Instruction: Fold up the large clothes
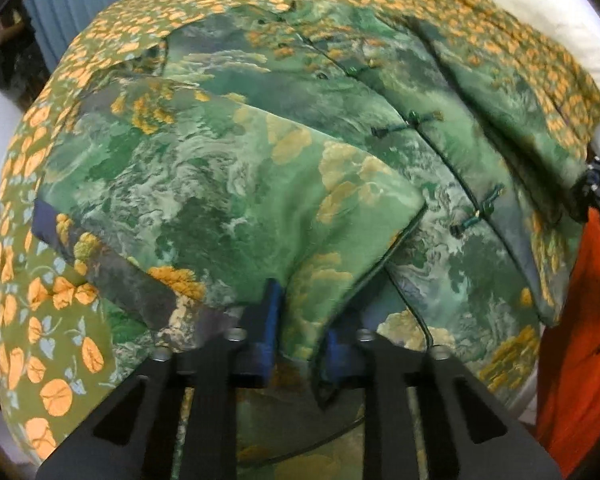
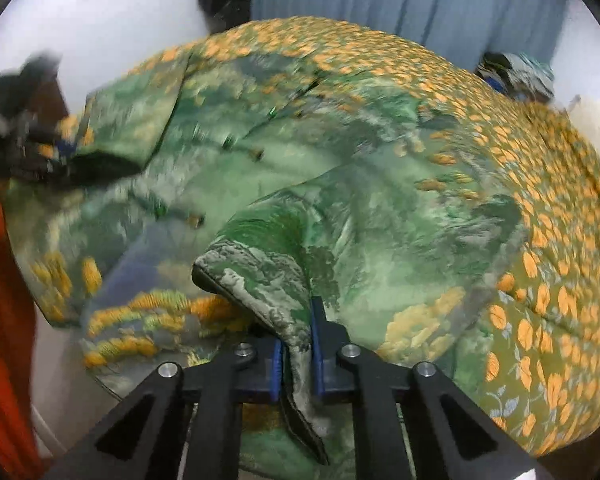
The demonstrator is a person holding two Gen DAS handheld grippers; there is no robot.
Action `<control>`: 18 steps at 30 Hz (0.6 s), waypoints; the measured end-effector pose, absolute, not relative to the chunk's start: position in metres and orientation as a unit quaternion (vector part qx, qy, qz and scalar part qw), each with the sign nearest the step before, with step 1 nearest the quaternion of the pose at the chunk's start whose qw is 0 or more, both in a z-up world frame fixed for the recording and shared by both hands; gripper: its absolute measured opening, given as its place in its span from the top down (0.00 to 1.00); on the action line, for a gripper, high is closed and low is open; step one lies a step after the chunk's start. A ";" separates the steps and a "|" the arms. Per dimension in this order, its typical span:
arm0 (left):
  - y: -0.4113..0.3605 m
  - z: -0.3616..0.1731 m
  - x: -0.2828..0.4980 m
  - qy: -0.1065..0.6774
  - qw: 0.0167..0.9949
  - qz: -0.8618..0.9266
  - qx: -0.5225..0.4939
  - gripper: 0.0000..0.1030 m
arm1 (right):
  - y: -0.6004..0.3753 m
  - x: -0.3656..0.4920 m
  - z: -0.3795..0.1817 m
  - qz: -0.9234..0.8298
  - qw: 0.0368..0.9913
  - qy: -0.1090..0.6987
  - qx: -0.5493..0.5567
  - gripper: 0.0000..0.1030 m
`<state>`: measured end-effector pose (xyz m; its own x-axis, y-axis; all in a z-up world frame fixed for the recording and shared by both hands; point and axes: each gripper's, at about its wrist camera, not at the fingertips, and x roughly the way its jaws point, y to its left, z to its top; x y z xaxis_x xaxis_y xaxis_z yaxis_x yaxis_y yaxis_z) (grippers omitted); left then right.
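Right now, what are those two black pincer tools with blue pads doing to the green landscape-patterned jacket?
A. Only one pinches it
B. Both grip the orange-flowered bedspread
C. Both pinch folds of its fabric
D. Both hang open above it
C: the left gripper and the right gripper each have green jacket fabric clamped between their blue pads.

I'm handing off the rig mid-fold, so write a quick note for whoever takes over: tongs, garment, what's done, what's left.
Left tongs: shut on a fold of the green landscape-print padded jacket.
Right tongs: shut on another jacket edge, lifted off the bed.
Jacket lies front up, knot buttons fastened, on the olive bedspread with orange leaves.
Done: both edges gripped, one side appears partly folded over.
Left: finish the fold, lay flat, release.
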<state>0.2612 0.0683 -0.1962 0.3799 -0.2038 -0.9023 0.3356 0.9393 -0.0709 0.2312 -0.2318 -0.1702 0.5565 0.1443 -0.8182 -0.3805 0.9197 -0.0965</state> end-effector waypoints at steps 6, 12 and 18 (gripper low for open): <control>0.097 -0.147 0.254 0.483 0.863 -0.149 0.016 0.89 | -0.270 0.240 -0.106 0.109 0.909 0.396 -0.077 0.90; 0.200 -0.065 0.239 0.399 0.913 -0.060 -0.062 0.89 | -0.362 0.258 -0.035 0.013 0.940 0.339 -0.019 0.90; 0.326 -0.062 0.230 0.377 0.906 0.110 -0.157 0.86 | -0.479 0.285 -0.018 -0.107 0.936 0.335 0.024 0.90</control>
<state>0.2305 0.3263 -0.0618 0.6924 0.0804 -0.7171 -0.3168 0.9267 -0.2020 0.2852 -0.4795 -0.0181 0.7530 -0.1836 -0.6319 0.2157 0.9761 -0.0267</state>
